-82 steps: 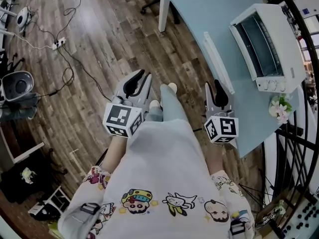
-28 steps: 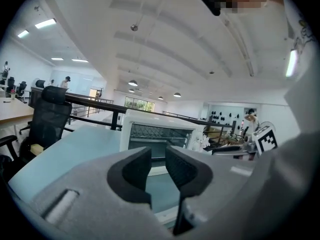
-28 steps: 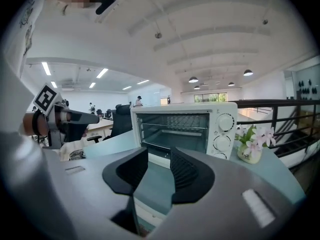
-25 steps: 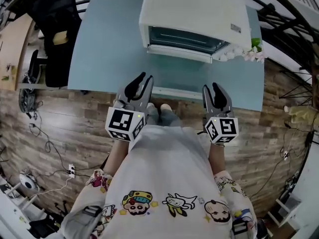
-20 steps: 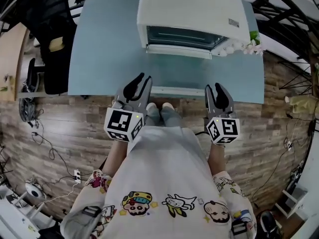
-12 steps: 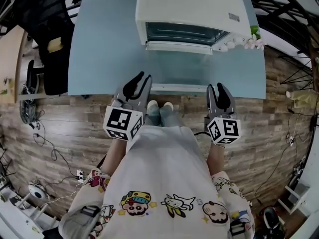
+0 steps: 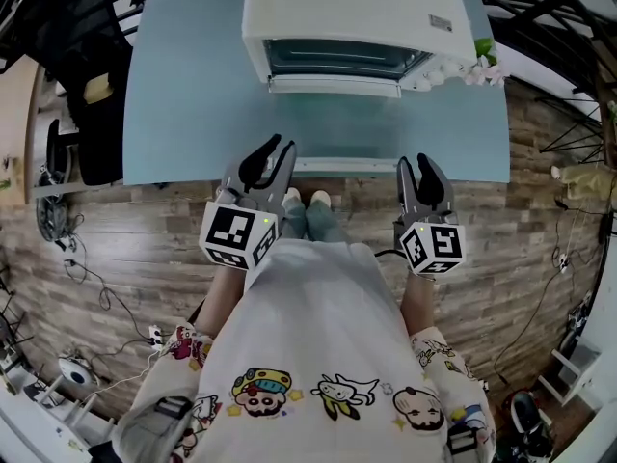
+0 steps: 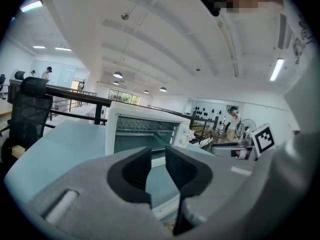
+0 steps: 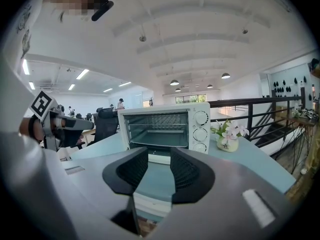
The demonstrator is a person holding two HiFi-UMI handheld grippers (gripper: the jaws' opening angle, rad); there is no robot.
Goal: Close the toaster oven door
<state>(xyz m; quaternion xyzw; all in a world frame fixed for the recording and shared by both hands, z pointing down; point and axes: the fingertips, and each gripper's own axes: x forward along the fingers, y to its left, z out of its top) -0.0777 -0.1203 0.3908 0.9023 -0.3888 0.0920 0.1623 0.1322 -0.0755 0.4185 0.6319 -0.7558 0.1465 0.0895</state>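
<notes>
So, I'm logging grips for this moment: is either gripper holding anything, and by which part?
Nothing is held: the left gripper and right gripper are open, empty.

white toaster oven stands upright at the far side of the pale blue table, mouth facing the person. door open, folded down in front. wire rack shows inside, three round knobs stacked on its right
</notes>
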